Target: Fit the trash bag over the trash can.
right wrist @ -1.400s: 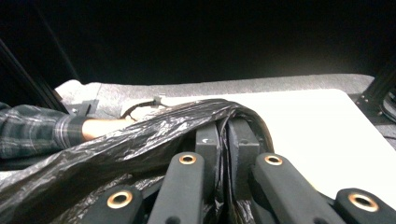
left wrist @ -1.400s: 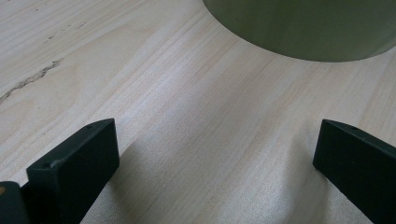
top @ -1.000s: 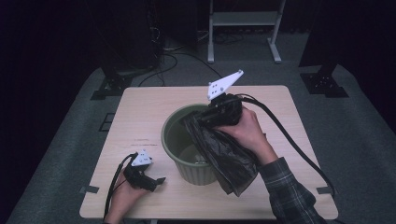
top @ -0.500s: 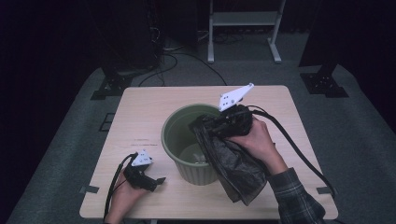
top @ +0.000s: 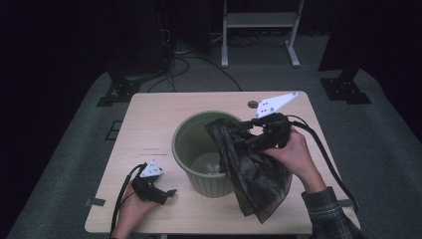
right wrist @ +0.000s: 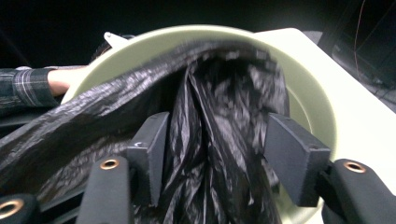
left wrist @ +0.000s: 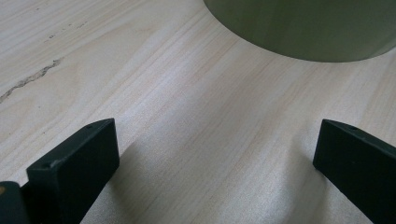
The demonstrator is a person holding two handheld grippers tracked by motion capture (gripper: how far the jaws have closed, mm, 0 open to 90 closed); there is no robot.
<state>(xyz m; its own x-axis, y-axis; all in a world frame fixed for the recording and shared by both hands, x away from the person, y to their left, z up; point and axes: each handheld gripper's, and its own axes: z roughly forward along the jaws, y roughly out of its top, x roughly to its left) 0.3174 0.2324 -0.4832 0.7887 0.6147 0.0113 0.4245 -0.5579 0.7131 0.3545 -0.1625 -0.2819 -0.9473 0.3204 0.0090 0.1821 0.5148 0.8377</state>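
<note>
A green round bin (top: 181, 134) stands in the middle of the wooden table (top: 149, 119). A crumpled black plastic bag (top: 254, 174) hangs over the bin's right rim and down its outer side to the tabletop. My right gripper (top: 247, 133) is at that rim, pointing left. In the right gripper view its jaws have just been opening: the bag (right wrist: 219, 116) still runs between the pads (right wrist: 292, 158) of the right gripper (right wrist: 217, 144), loose, with the bin's inside (right wrist: 317, 107) behind. My left gripper (top: 166, 194) rests open on the table left of the bin (left wrist: 303, 28), with bare wood between the jaws of the left gripper (left wrist: 217, 144).
A small round hole (top: 253, 104) sits in the tabletop behind the bin. Black cables trail from both grippers over the table's front edge. On the dark floor beyond the table are a white frame stand (top: 259, 20) and black stand feet.
My right hand has moved right, from over the bin's middle to its right rim, and the bag's top went with it. The left hand has stayed still.
</note>
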